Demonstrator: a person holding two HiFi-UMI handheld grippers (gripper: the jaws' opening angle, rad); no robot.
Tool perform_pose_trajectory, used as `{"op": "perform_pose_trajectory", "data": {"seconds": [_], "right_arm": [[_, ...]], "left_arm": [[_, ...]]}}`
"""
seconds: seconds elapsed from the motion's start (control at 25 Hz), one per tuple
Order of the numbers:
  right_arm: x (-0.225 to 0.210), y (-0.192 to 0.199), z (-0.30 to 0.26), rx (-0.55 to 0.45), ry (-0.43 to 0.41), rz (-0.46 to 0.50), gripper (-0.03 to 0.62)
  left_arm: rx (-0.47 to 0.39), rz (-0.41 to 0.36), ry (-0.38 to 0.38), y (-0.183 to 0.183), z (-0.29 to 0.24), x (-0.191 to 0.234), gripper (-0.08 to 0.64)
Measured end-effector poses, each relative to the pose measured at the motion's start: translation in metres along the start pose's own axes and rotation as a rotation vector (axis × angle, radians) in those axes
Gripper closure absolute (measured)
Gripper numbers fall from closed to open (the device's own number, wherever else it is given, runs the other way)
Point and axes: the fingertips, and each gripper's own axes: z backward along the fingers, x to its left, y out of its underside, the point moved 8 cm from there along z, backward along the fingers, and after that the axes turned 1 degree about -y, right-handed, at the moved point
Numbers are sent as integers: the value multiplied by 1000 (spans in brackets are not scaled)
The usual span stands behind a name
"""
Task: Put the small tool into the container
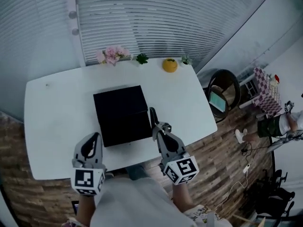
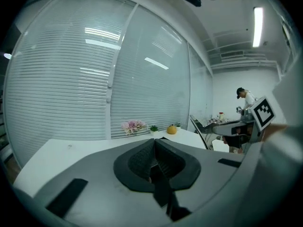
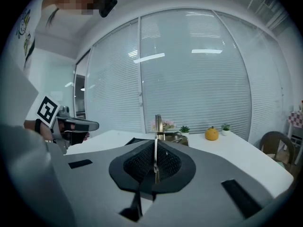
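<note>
Left tool and right tool both have jaws pressed together.

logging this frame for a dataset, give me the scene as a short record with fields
setting: white table beside a window with blinds
container: black box mid table; open or lidded cannot be told
small tool: thin metal piece, clamped upright in the right tongs, by the box's right edge
left: left tongs shut, nothing between them, near the box's front left corner
far edge: pink flowers, orange round object
task state: tool not yet in the box
</note>
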Motion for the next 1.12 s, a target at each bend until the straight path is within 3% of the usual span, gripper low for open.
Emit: {"op": "perform_pose_trajectory", "data": {"seconds": [0.28, 0.52, 0.72, 1.12], "right_arm": [[-25, -20, -48, 8, -210, 46, 592], [-31, -18, -69, 33, -330, 68, 591], [-25, -19, -81, 40, -384, 81, 592], [-8, -22, -101, 94, -412, 80, 592]], "left_arm": [[-39, 15, -159, -8, -14, -10, 554], [-45, 45, -259, -1, -13, -19, 554], [-47, 53, -306, 4, -7, -14, 554], [-36, 63, -315, -3, 2, 8, 554]]}}
